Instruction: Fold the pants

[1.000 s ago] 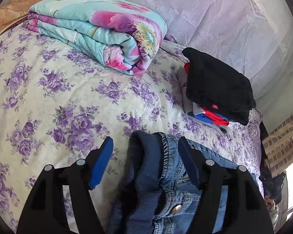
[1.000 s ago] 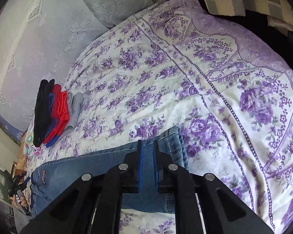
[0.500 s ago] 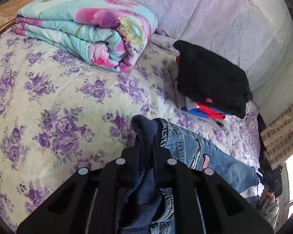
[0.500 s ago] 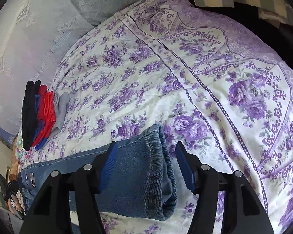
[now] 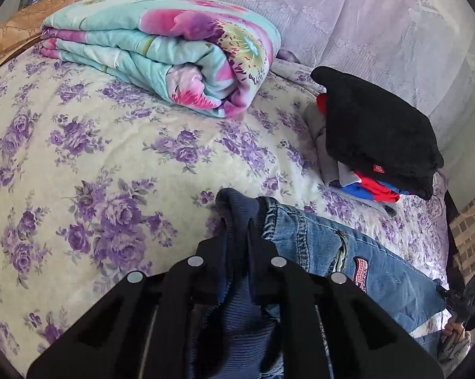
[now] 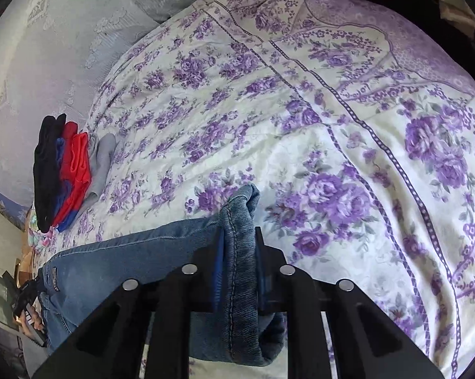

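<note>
Both tongs are clamping the jeans (image 5: 326,246) lying on the flowery bed (image 5: 105,164): the left tongs (image 5: 237,243) are pinching the ribbed waistband end, and the right tongs (image 6: 237,252), whose jaws have just been closing, are gripping the hem end with the denim bunching up between the pads. Ahead and to the right of the left tongs a stack of folded clothes (image 5: 376,132) is sitting on the bed, and further ahead to the left a rolled-up blanket (image 5: 174,53) is lying well apart from the jeans.
</note>
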`<state>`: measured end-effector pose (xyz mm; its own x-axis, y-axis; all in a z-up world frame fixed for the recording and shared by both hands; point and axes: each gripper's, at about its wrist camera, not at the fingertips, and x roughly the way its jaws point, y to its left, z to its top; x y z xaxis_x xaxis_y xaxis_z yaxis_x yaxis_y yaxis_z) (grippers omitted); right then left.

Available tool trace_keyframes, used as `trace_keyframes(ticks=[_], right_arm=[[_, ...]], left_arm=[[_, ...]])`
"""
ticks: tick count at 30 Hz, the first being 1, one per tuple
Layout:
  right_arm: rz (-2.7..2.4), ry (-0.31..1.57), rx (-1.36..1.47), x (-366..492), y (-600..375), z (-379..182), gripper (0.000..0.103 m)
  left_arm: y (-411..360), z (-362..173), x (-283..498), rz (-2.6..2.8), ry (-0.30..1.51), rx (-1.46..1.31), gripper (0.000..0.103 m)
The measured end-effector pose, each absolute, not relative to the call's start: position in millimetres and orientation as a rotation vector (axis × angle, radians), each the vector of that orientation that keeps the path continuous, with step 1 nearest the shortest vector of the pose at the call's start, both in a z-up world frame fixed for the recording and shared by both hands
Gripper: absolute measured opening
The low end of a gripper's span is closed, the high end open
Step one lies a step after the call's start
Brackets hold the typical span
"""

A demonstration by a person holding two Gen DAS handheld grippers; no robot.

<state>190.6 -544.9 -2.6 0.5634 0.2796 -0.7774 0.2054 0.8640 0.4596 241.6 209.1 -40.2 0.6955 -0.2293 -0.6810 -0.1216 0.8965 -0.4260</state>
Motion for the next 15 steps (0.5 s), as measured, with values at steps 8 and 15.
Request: trace_keyframes(ticks=[8, 15], right_arm=[[-0.014, 1.029, 0.485, 226, -537, -19, 0.021], [0.003, 0.854, 0.540, 163, -545, 48, 0.065]], left_arm=[[213, -47, 244, -0.052, 0.821, -0.518, 0.012], [239, -24, 204, -0.057, 0.780, -0.648, 0.049]])
